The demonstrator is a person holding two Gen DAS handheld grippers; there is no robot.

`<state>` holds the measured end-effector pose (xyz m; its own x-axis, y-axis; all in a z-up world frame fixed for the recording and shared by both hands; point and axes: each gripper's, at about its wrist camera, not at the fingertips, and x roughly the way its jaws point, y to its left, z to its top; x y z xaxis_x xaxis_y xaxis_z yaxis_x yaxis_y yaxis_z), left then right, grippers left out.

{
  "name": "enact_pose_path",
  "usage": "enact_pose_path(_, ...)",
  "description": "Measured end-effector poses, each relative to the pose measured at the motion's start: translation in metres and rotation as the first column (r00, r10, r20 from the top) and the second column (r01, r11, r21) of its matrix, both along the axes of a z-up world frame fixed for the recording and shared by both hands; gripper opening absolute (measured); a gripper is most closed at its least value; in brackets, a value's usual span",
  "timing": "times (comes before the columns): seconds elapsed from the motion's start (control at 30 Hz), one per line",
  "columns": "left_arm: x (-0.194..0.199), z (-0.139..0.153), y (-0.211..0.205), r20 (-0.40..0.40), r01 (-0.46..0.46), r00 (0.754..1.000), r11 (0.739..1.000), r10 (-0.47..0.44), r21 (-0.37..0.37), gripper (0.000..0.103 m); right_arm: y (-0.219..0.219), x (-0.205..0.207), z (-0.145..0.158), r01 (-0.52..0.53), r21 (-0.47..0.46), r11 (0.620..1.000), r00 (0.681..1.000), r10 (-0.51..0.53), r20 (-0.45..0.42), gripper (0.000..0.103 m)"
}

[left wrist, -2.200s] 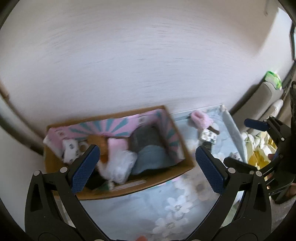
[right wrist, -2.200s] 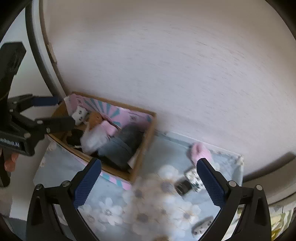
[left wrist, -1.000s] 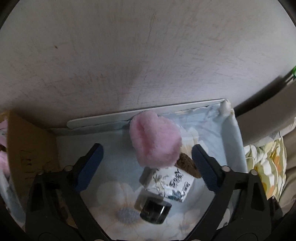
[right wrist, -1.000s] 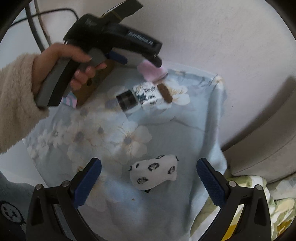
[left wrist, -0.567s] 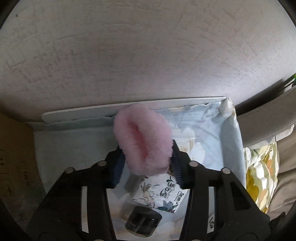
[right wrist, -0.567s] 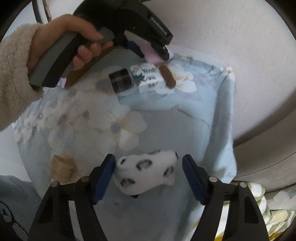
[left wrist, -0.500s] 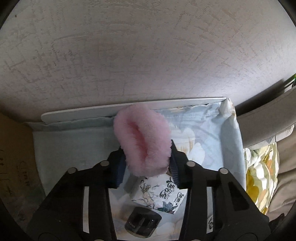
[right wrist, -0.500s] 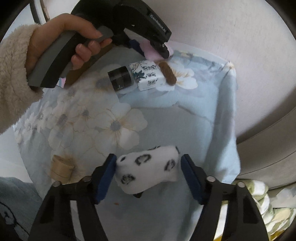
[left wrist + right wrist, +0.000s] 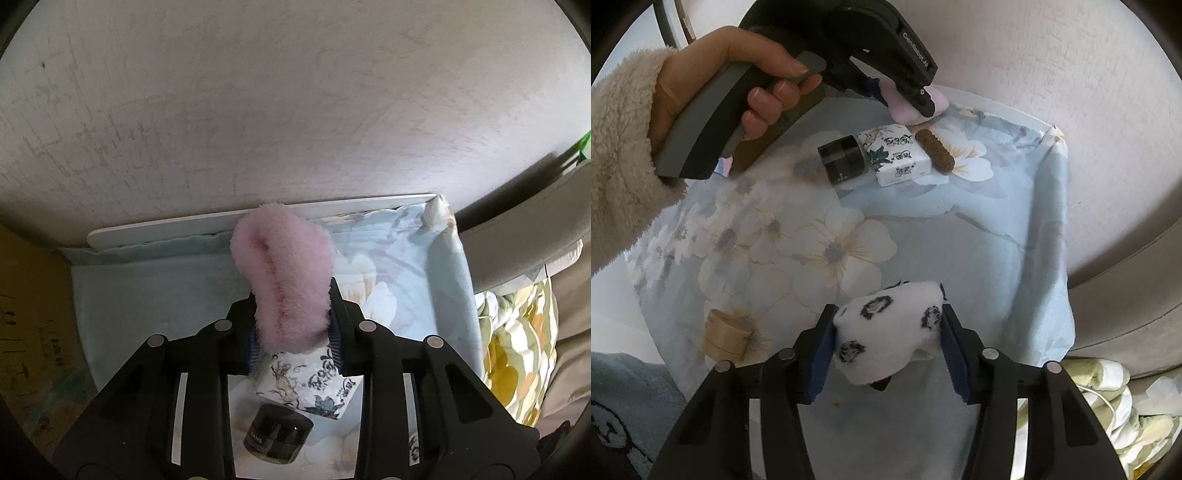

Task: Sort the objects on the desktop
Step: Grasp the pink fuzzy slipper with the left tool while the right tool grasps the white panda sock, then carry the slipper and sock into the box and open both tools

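Pink fluffy item (image 9: 286,280): pinched and squashed narrow between the pads of the left gripper (image 9: 293,332), at the far edge of the floral cloth (image 9: 923,236), close against the wall (image 9: 295,110); whether it rests on the cloth or is lifted cannot be told. The left gripper's jaws have just been closing on it. In the right wrist view the same item (image 9: 908,107) shows under the gripper's black nose, with a hand (image 9: 731,85) in a fleecy cream sleeve (image 9: 617,158) on the grey handle. White spotted sock (image 9: 890,332): rolled, pinched between the blue pads of the right gripper (image 9: 888,349), at the near right of the cloth; these jaws have also just been closing, the roll between them and bulging above the pads. Printed white box (image 9: 895,153): lying flat on the cloth just near of the pink item, touching a dark cube (image 9: 844,158) on its left. Brown ridged stick (image 9: 934,151): lying along the box's right edge. Tan cylinder (image 9: 726,338): on its side at the near left of the cloth, well apart from the rest. Cardboard box (image 9: 33,332): only its brown outer wall shows at the left edge of the left wrist view; contents not visible. Yellow-flowered bedding (image 9: 517,350): right of the cloth.
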<state>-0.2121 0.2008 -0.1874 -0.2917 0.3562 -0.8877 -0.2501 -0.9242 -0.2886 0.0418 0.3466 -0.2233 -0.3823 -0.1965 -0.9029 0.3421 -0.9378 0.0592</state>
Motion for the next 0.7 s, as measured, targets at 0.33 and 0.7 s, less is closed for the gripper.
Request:
enact_pose_path(0.33,0.017,0.027,-0.005,-0.028,0.034,0.999,0.999,-0.033,0.02,0.026,0.003,0.001,0.014,0.052,-0.057,0.997,0.999,-0.051,0.013,0.047)
enact_pose_path(0.7,0.034,0.061,-0.022,-0.092,0.078,0.993,0.996,-0.075,0.036,0.026,-0.017,0.001,0.051,0.091,-0.037,0.995,0.996,-0.091,-0.012,0.047)
